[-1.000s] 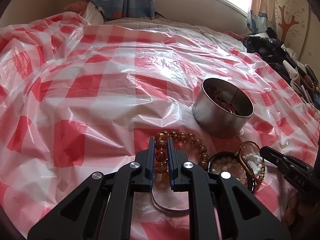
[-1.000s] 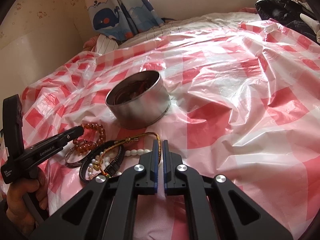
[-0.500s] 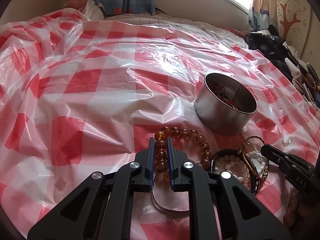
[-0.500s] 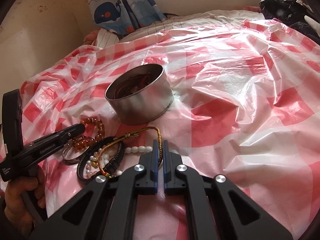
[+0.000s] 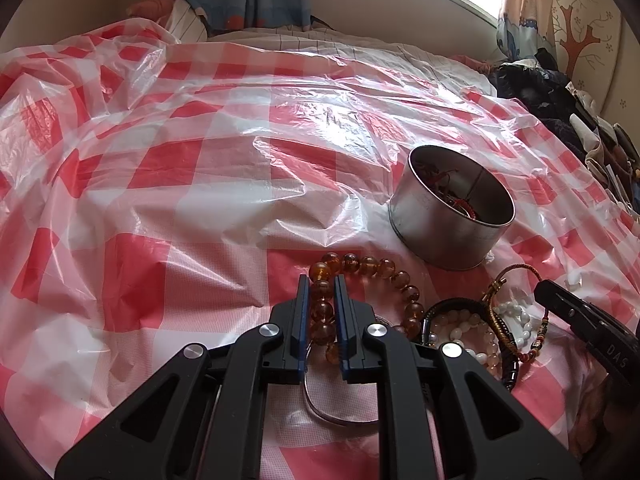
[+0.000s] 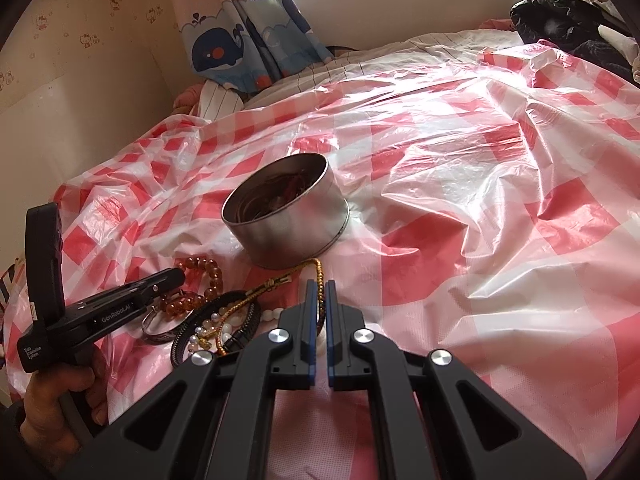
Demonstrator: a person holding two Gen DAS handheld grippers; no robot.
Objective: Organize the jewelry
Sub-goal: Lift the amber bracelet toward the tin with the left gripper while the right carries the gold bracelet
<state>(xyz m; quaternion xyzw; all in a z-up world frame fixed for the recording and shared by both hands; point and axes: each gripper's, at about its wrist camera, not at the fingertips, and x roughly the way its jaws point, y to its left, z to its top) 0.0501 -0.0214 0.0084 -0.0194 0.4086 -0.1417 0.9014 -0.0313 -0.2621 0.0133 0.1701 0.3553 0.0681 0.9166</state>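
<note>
Your right wrist view shows white print on the black plastic left gripper (image 6: 176, 278): "GenRobot.AI" runs along its finger arm. Lower down, the black handle block (image 6: 34, 354) above your hand carries a small three-line label that reads, as best the blur allows, "Data Acquisition System". In your left wrist view the black plastic right gripper (image 5: 540, 290) enters from the right edge, with the white letters "DAS" on its side. You have no other legible text or numbers.
</note>
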